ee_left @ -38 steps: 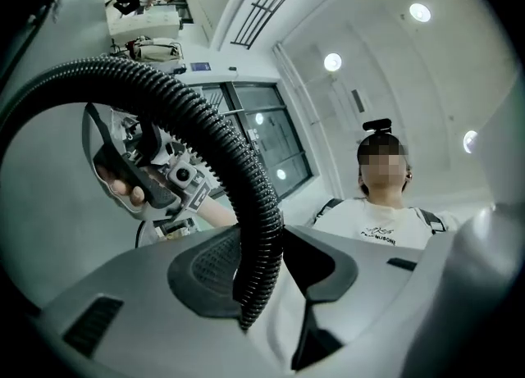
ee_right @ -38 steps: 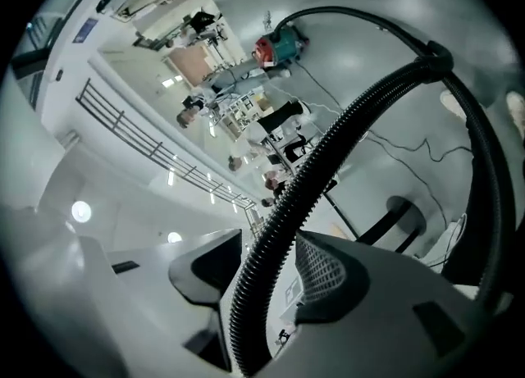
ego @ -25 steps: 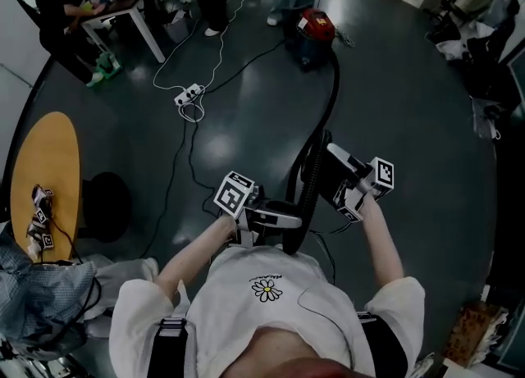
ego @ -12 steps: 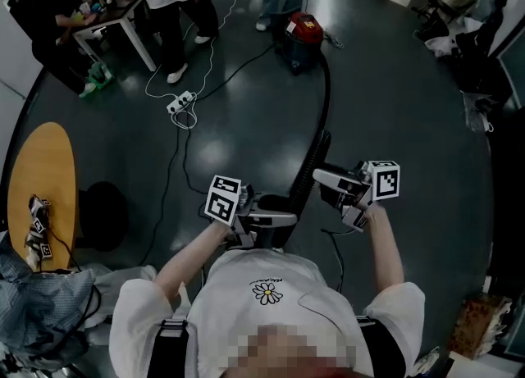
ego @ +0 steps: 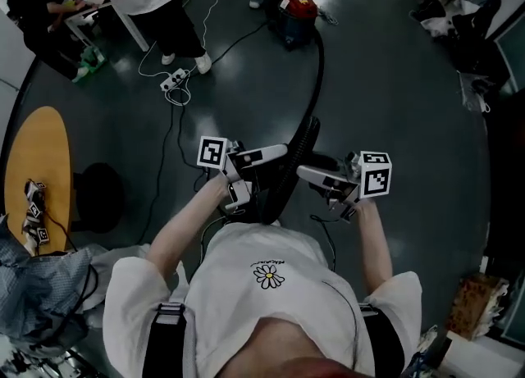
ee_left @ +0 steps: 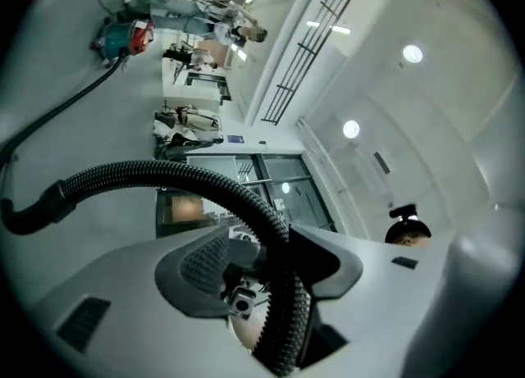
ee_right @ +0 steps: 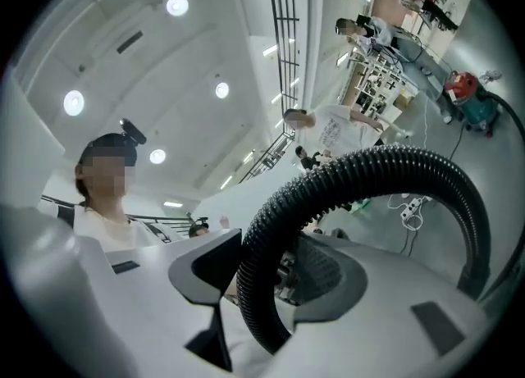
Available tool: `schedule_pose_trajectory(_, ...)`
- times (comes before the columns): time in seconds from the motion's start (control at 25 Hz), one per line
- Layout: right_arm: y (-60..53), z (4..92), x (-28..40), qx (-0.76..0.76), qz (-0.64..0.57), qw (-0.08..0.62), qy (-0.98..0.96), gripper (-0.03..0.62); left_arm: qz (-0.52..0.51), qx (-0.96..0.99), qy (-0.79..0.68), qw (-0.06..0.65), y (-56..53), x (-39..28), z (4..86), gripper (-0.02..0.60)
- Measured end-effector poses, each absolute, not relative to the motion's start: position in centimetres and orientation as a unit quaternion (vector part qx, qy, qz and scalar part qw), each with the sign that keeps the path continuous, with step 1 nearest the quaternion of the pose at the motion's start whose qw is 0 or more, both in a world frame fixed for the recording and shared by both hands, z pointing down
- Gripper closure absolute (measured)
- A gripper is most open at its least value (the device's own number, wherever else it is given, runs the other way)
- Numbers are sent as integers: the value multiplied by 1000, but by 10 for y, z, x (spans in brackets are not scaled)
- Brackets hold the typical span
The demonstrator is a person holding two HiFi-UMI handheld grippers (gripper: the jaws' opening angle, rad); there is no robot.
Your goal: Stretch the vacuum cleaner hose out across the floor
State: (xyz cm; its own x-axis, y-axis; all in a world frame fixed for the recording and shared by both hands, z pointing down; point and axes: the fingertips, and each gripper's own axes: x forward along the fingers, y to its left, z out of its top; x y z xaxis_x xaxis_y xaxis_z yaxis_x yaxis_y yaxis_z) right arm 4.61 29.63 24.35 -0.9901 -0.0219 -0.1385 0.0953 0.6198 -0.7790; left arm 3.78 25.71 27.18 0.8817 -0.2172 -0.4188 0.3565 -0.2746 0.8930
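Since the vacuum cleaner hose is black ribbed plastic, I judge it light and bendy, springy enough to curl back into an arch when let go, and not fragile. The ribs should give the pads purchase, so it is unlikely to slip lengthwise under a firm pinch. It runs from the red vacuum cleaner canister at the far side and lies along the dark floor towards the person. It then rises to chest level, where it loops between the two grippers. The best hold looks to be square across the ribbed section near this raised end, with a steady pull, since a hard tug would likely roll the canister instead of straightening the hose.

The left gripper has the hose threaded between its jaws, which have just been opening. The hose leans on one jaw and a gap shows at the other pad, so nothing is pinched. The right gripper stands about as wide, with the hose passing between its jaws too. It seems loose there as well, though the wide-angle view makes contact hard to judge.

As for containers, the canister is the only one I can make out; it is closed, so its contents are hidden
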Motion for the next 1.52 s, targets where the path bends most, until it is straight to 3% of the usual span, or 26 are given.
schedule_pose_trajectory(0.24, 328, 247, 27, 54, -402, 28, 913, 401, -253, 758, 62, 598, 254, 49, 250, 261)
schedule_pose_trajectory(0.44, 364, 251, 34, 56, -389, 9, 919, 401, -237, 737, 104, 625, 283, 63, 255, 261)
schedule_pose_trajectory(0.64, 388, 206, 45, 70, -388, 40, 918, 400, -266, 675, 174, 666, 317, 77, 216, 261)
schedule_pose_trajectory(1.12, 389, 237, 36, 37, -403, 57, 913, 401, -297, 691, 158, 640, 307, 77, 230, 270)
schedule_pose_trajectory(1.28, 389, 246, 39, 46, -399, 113, 909, 401, -298, 699, 160, 630, 308, 72, 235, 279)
schedule_pose_trajectory(1.52, 349, 234, 141, -29, -430, 336, 837, 401, -329, 687, 198, 617, 314, 61, 217, 324)
